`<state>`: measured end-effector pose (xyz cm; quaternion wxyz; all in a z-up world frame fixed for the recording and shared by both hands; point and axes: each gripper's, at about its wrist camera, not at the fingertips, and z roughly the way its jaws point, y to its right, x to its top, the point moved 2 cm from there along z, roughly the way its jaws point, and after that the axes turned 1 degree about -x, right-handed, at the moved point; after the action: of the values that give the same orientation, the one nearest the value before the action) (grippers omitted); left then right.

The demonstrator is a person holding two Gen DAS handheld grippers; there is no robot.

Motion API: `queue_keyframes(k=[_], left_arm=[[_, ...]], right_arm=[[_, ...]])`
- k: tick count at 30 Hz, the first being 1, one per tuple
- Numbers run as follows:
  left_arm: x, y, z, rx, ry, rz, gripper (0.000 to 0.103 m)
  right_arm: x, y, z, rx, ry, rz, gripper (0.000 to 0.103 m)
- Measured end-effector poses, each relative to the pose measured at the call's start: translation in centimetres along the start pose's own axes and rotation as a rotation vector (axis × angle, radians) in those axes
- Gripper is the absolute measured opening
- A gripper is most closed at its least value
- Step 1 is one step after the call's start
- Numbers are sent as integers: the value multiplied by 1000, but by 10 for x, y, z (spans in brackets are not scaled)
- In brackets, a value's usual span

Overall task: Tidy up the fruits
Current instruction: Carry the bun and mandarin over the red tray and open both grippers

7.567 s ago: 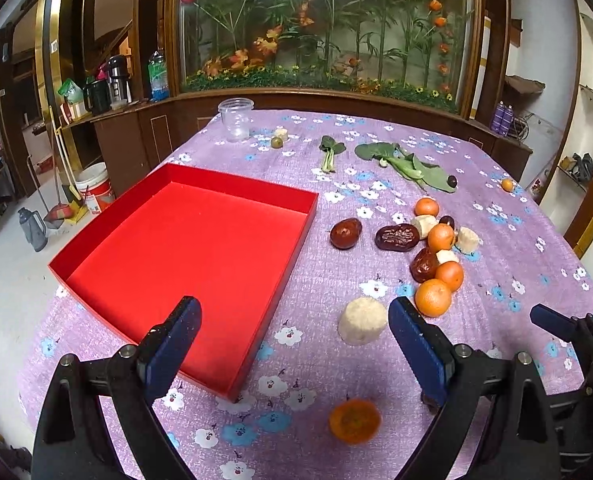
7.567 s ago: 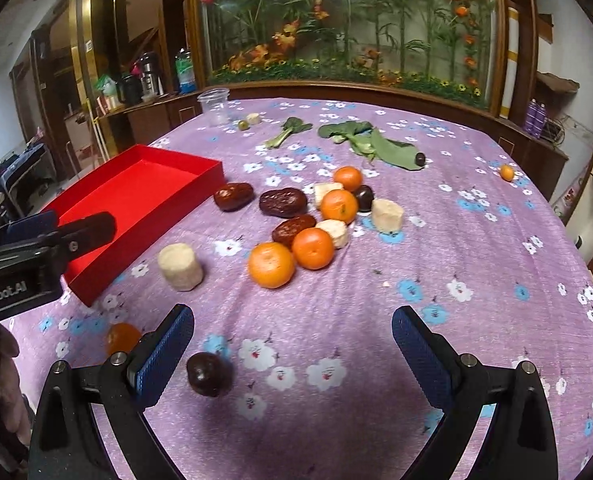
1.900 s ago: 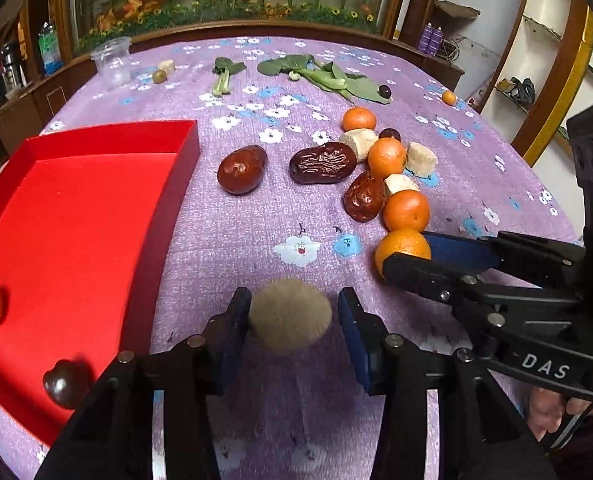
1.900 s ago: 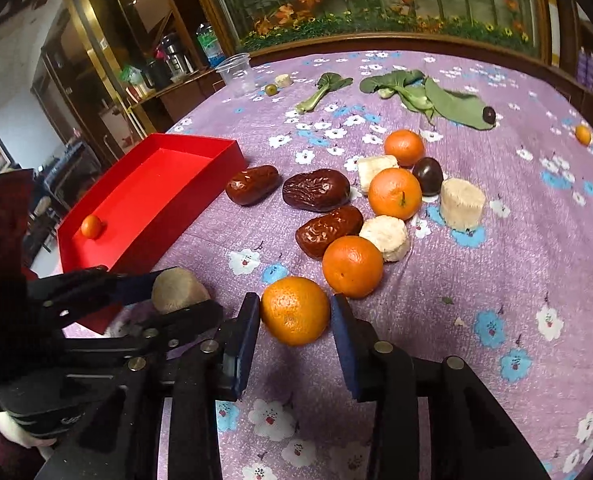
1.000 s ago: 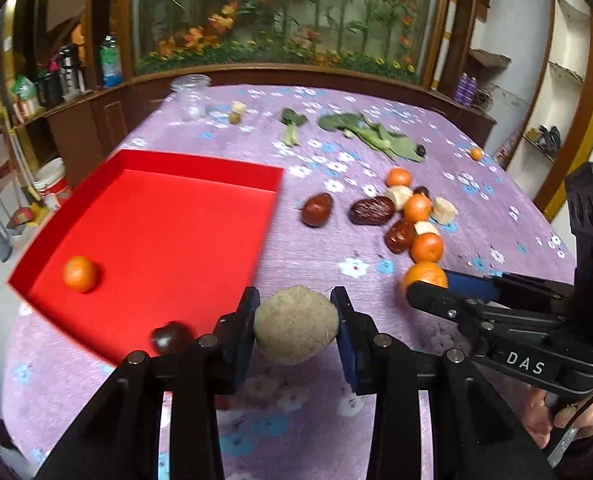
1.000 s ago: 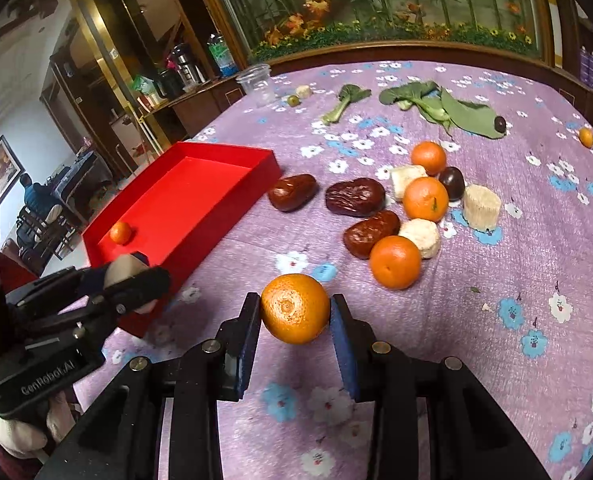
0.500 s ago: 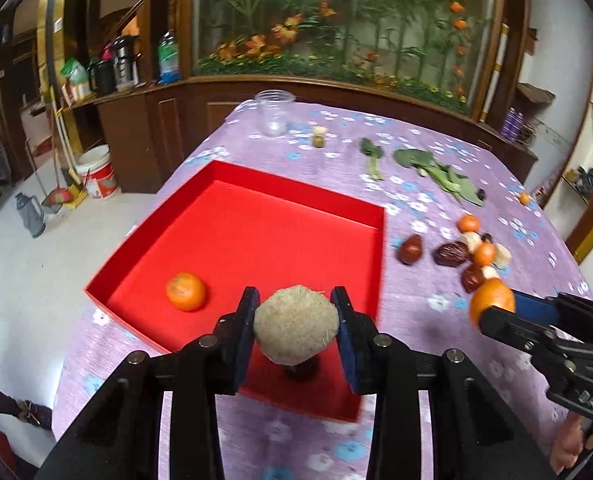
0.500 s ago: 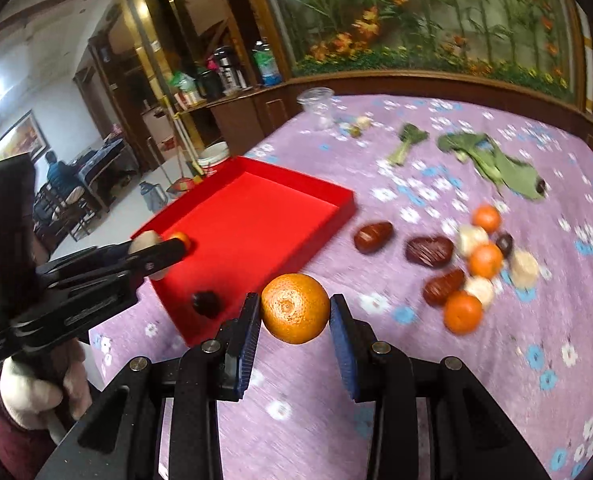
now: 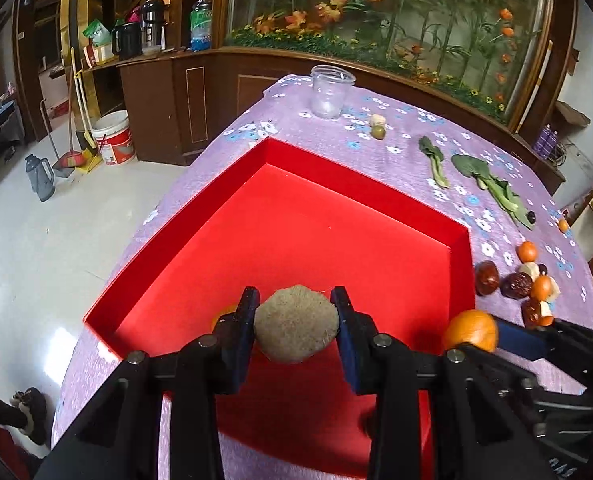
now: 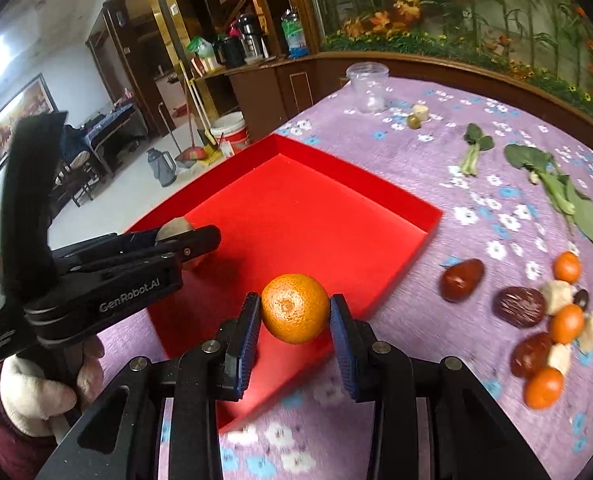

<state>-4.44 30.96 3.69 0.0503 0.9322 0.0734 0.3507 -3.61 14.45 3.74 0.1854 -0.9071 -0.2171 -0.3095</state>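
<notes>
My left gripper (image 9: 296, 326) is shut on a round beige fruit (image 9: 296, 323) and hangs over the near left part of the red tray (image 9: 336, 240). A small orange (image 9: 218, 318) lies in the tray, mostly hidden behind the left finger. My right gripper (image 10: 295, 316) is shut on a big orange (image 10: 295, 307) above the tray's near corner (image 10: 396, 260). In the left wrist view that orange (image 9: 471, 329) shows at the right. The left gripper (image 10: 176, 236) with the beige fruit (image 10: 174, 227) appears at the left of the right wrist view. Loose fruits (image 10: 552, 320) lie right of the tray.
A purple flowered cloth (image 10: 476, 420) covers the table. A clear plastic cup (image 9: 331, 91), a small green fruit (image 9: 378, 132) and leafy greens (image 9: 492, 184) lie at the far side. The table's left edge drops to the floor, where a bucket (image 9: 112, 136) and a kettle stand. A gloved hand (image 10: 32, 396) holds the left gripper.
Both grippers have carried their fruits to the left, from above the cloth to over the red tray. The loose fruit pile has slid to the right edge of both views.
</notes>
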Motion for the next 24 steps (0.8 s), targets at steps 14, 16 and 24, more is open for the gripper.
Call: queue_keyframes(k=[14,16,24], left_arm=[[4,8,-6,37,44,12,59],[3,9,-10,48,55,12,59],[-5,-21,-44,30,109,-135,62]], right_arm=[[7,1,39,56,-23,33,50],[6,1,33,58,-9,36,52],[-16,0,-1,-37,49,25,53]])
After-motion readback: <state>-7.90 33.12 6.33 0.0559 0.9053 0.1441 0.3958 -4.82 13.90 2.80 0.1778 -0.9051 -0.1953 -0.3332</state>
